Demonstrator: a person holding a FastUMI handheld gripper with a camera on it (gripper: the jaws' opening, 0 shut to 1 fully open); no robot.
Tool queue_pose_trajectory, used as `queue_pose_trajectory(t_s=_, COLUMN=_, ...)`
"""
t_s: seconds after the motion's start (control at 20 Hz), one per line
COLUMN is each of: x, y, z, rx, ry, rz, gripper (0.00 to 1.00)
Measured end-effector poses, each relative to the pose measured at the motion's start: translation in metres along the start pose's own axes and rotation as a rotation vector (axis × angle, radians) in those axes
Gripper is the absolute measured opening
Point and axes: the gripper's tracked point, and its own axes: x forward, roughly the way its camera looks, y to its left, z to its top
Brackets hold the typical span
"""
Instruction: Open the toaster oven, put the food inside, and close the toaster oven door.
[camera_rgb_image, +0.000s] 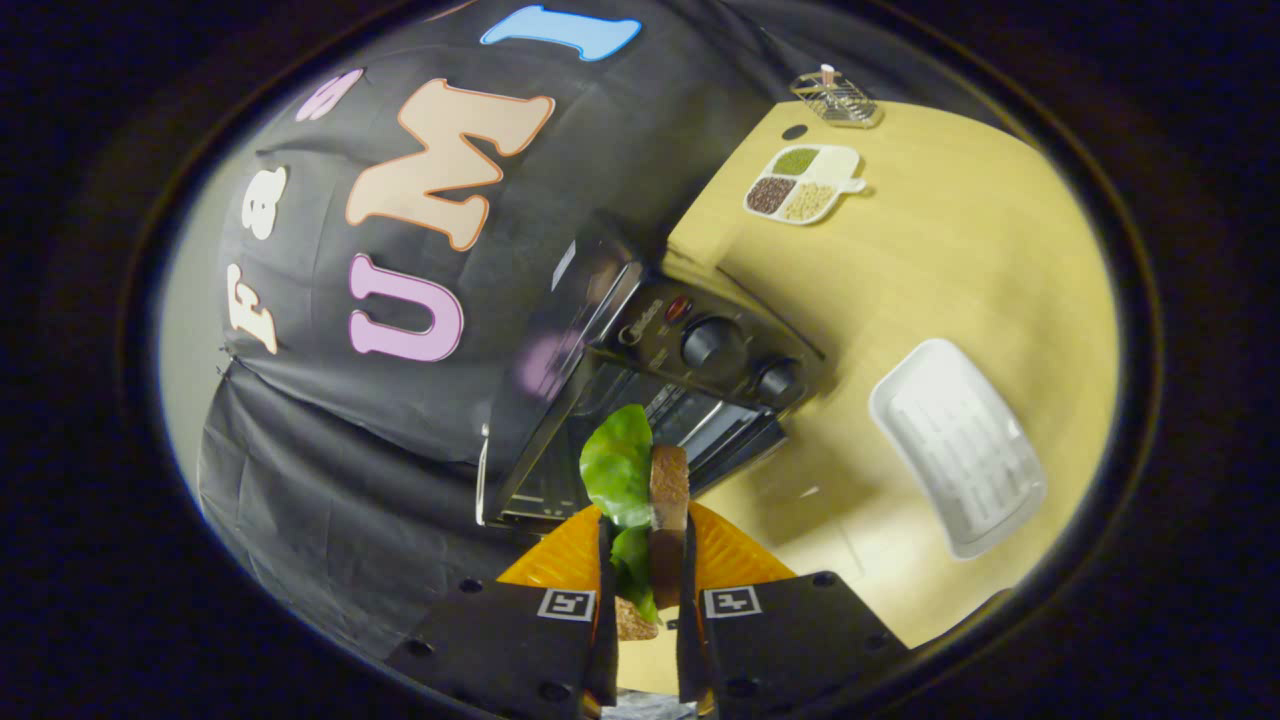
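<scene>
Wooden table (960, 260), toaster oven (680, 390), hand-held gripper (645, 570) clamping sandwich (650, 500)

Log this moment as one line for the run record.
gripper: shut on sandwich | toaster oven: just ahead, door open | white tray: on table, empty | step: insert pending
</scene>
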Motion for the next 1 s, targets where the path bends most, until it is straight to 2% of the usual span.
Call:
queue_pose_trajectory(t_s=0.45, x=0.072, y=0.03, z=-0.021, rx=0.097, ry=-0.052, rz=0.11, gripper=0.25)
queue_pose_trajectory(t_s=1.0, x=0.129, y=0.037, z=-0.001, rx=0.234, ry=-0.195, rz=0.19, gripper=0.25)
